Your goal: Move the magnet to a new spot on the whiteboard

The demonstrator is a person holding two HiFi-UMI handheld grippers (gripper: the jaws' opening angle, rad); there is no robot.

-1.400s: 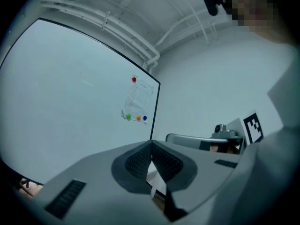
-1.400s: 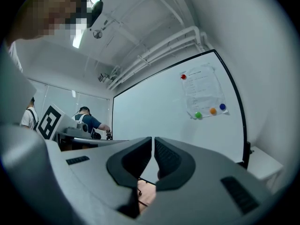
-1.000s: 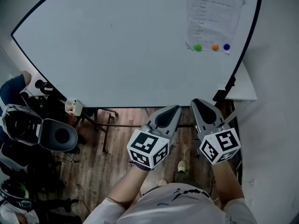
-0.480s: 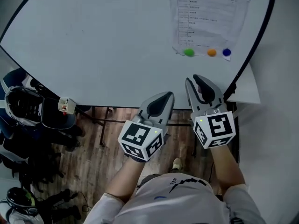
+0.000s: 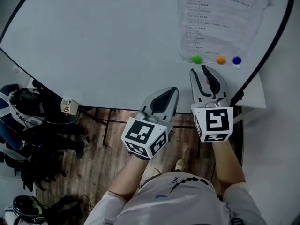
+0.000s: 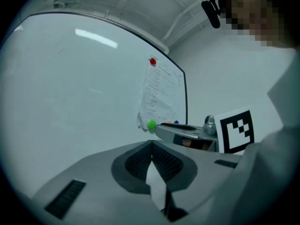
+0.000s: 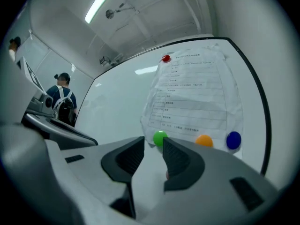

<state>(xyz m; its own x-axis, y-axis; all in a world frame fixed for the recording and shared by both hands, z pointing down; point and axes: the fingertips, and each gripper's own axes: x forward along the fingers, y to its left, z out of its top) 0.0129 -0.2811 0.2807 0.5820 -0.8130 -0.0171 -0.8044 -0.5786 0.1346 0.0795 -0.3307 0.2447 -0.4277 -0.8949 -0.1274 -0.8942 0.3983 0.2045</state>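
The right gripper (image 5: 199, 71) hovers just short of the green magnet (image 5: 197, 59), which pins a paper sheet's (image 5: 220, 18) lower corner near the whiteboard's (image 5: 117, 41) right edge. Its jaws are opening, with nothing between them yet. The left gripper (image 5: 174, 91) waits at the board's bottom edge, jaws together and empty. This looks like the reach for the magnet; next the jaws must straddle it and clamp.

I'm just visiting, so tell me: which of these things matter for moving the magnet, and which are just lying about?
Job in hand: whiteboard; green magnet, likely the one meant; right gripper, jaws opening just short of it, nothing between them.
Lying about: paper sheet, orange magnet, blue magnet, red magnet, dark bags.
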